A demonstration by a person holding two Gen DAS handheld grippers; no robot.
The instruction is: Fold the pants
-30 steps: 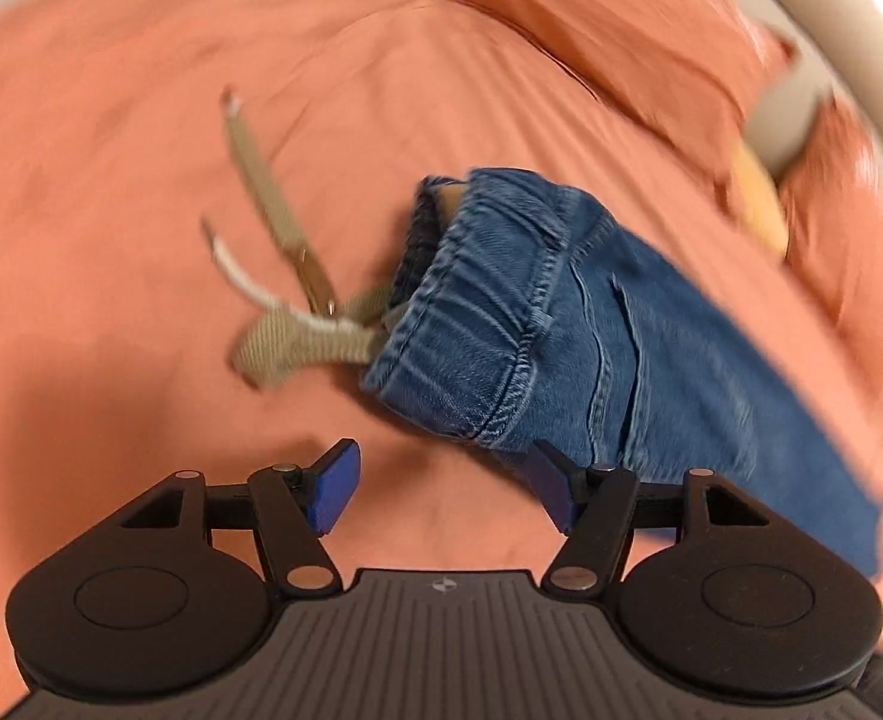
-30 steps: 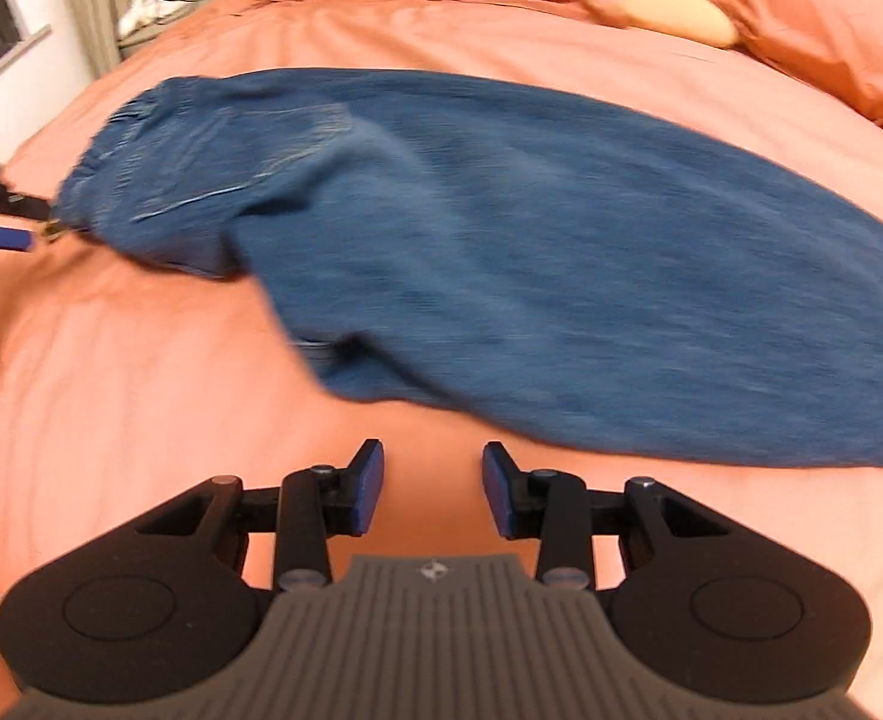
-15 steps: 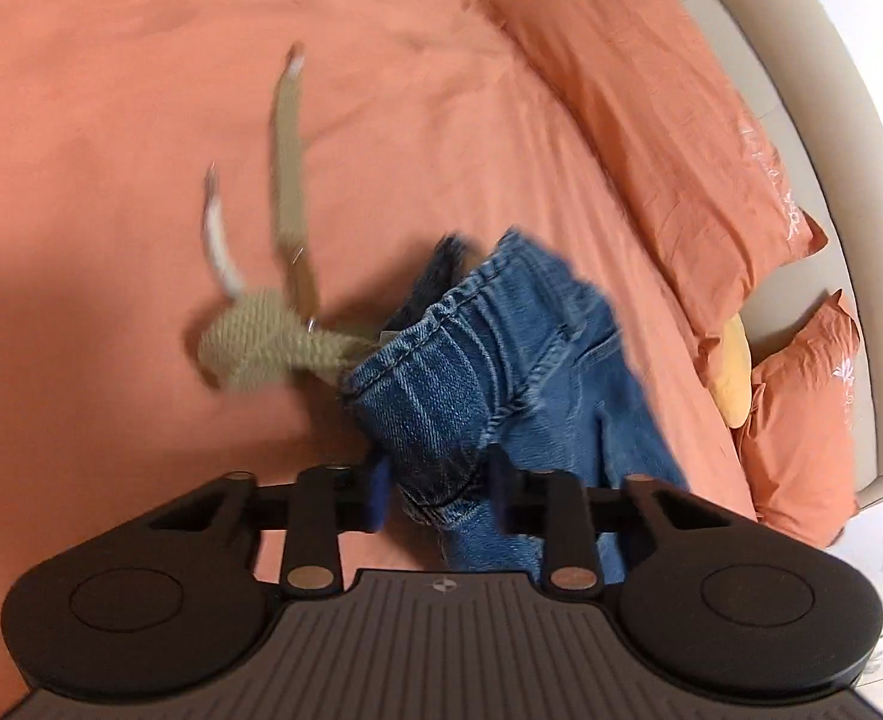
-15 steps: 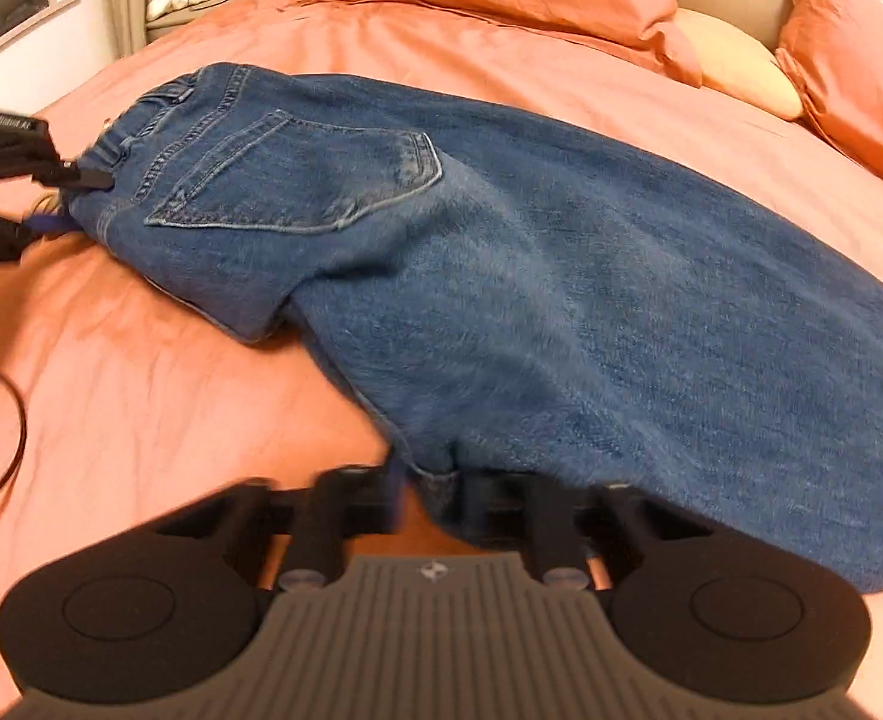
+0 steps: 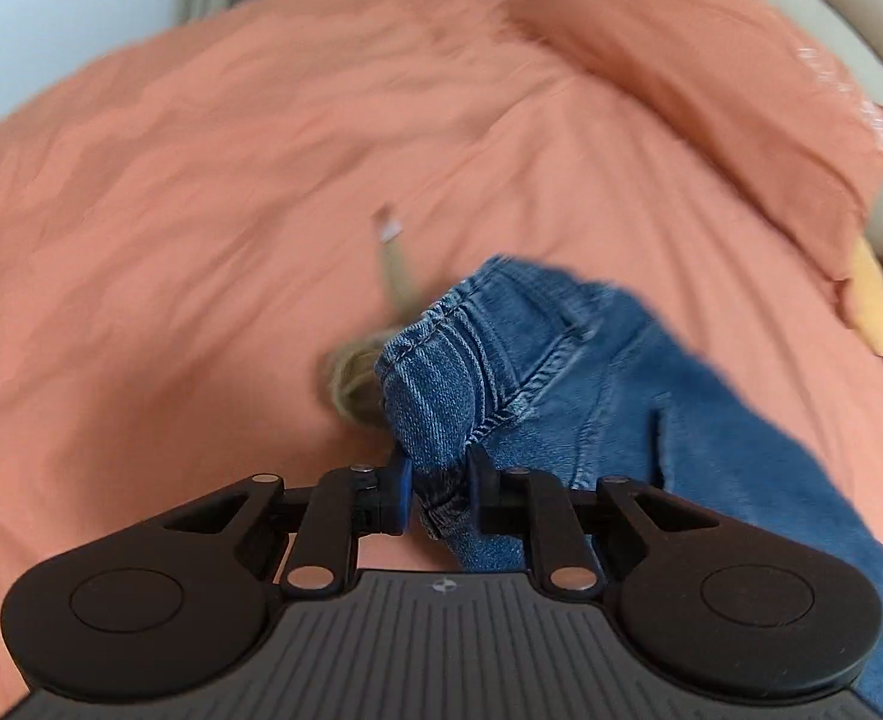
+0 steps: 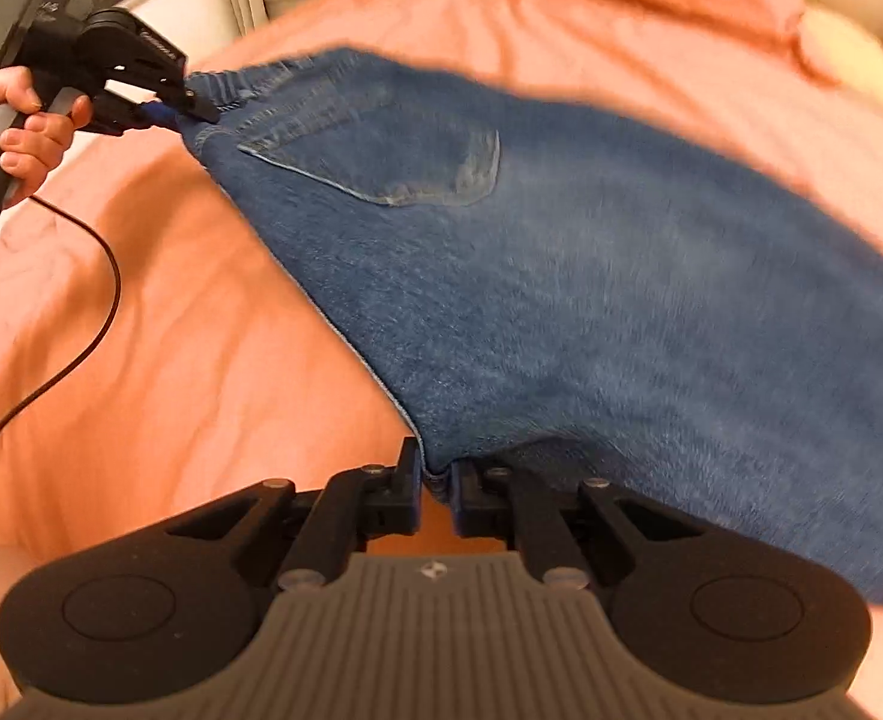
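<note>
Both grips are set for the 1st fold. The left gripper (image 5: 435, 492), jaws just closing, pinches the waistband of the jeans (image 6: 561, 300) filling mid-frame on the bed (image 6: 171, 360); the right gripper (image 6: 438, 489), nearly closed, clamps the lower edge. Next, I judge, lift both evenly.

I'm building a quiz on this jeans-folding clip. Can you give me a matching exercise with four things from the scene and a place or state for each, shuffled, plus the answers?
Things:
1. left gripper
2. right gripper
3. tan drawstring
4. yellow pillow

Places or states:
A. lies on the orange bedspread beyond the waistband
B. clamped on the jeans' waistband
C. tucked among the orange pillows at the head of the bed
D. clamped on the jeans' lower edge, below the back pocket

Pairs: 1-B, 2-D, 3-A, 4-C
</note>
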